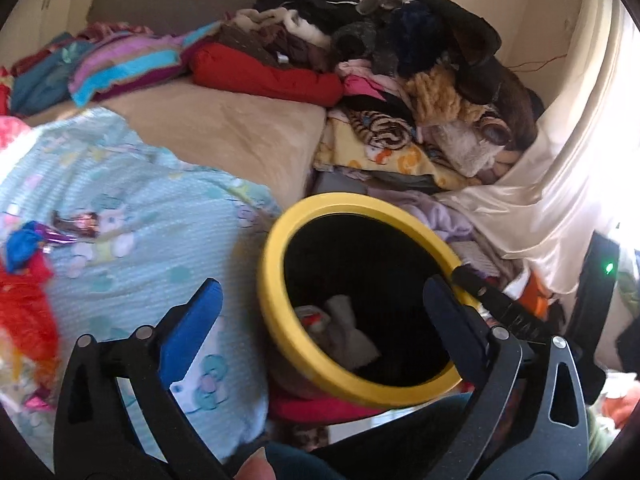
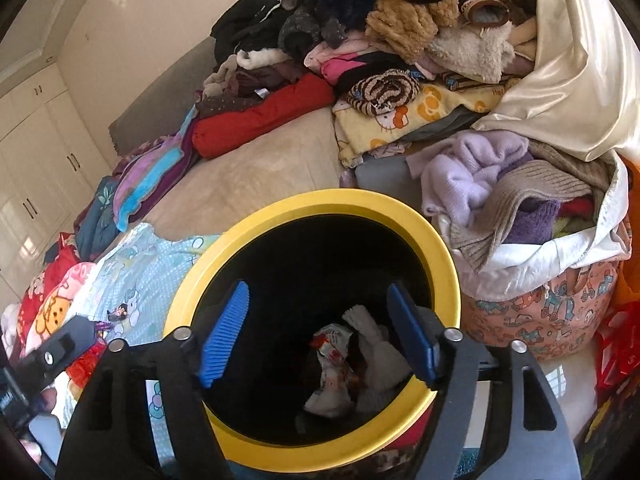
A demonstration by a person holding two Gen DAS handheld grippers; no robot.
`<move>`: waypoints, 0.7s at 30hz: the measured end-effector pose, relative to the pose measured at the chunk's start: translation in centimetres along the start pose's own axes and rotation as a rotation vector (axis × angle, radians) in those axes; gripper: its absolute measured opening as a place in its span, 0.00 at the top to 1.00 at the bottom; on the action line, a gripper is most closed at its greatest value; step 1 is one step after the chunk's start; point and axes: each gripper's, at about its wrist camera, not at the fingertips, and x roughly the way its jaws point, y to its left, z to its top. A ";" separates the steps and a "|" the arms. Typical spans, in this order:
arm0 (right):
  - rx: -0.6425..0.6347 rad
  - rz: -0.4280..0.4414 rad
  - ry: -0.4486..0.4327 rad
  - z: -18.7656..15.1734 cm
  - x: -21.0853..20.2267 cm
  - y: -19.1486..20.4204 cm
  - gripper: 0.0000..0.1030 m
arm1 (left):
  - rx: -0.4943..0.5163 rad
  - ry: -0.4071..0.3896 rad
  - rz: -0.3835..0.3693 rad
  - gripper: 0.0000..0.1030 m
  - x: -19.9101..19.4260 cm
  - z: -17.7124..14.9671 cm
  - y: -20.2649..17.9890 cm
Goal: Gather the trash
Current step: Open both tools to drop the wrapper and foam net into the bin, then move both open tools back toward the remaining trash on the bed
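**One bin, two empty grippers above it**

While a single bed (image 2: pixel 256 176) fills the upper half of both views, one heap of clothes (image 2: pixel 400 40) covers its upper right corner, with a red cushion (image 2: pixel 260 120) at the heap's left edge. One pale blue cartoon-print sheet (image 1: pixel 132 208) lies at the left of the left-wrist view. One yellow-rimmed bin (image 2: pixel 320 204) stands low in the centre of both frames; inside it lie two pieces of trash, a white tissue wad (image 2: pixel 376 356) and a printed snack wrapper (image 2: pixel 332 368) touching it. The right gripper (image 2: pixel 320 336) hangs over the bin's mouth, its blue pads spread with nothing between them. The left gripper (image 1: pixel 324 300) stands wide apart, straddling the bin's near rim, holding nothing. Two more scraps, a blue one (image 1: pixel 24 244) and a shiny wrapper (image 1: pixel 76 224), lie on the sheet at far left. The wrapper's print is too blurred to read.
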 end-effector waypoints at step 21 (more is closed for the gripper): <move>-0.207 0.114 -0.046 -1.6 -2.2 7.6 0.24 | -0.025 -0.127 0.113 0.11 -6.0 -0.1 3.3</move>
